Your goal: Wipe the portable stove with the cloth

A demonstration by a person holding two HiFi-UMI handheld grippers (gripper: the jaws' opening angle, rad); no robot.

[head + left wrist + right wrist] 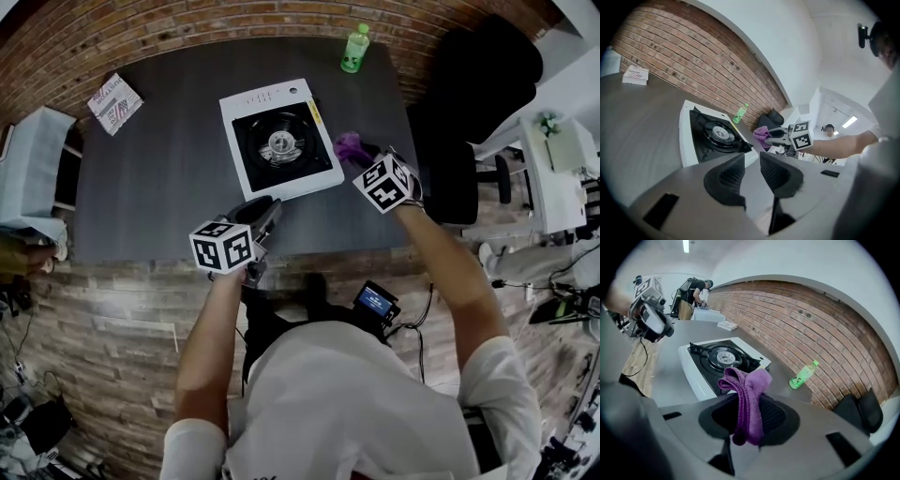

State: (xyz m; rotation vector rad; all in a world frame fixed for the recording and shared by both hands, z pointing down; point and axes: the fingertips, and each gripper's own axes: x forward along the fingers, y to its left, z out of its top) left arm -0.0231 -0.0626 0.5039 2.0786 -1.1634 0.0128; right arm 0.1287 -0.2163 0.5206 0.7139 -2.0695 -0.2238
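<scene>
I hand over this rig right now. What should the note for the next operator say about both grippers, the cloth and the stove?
Left gripper: open, empty, in front of the portable stove.
Right gripper: shut on the purple cloth, in the air beside the stove's right edge.
Stove: on the dark table; a green bottle stands behind it.
Done: cloth is picked up.
Left: lay the cloth on the stove and wipe; whether any wiping happened already cannot be told.
</scene>
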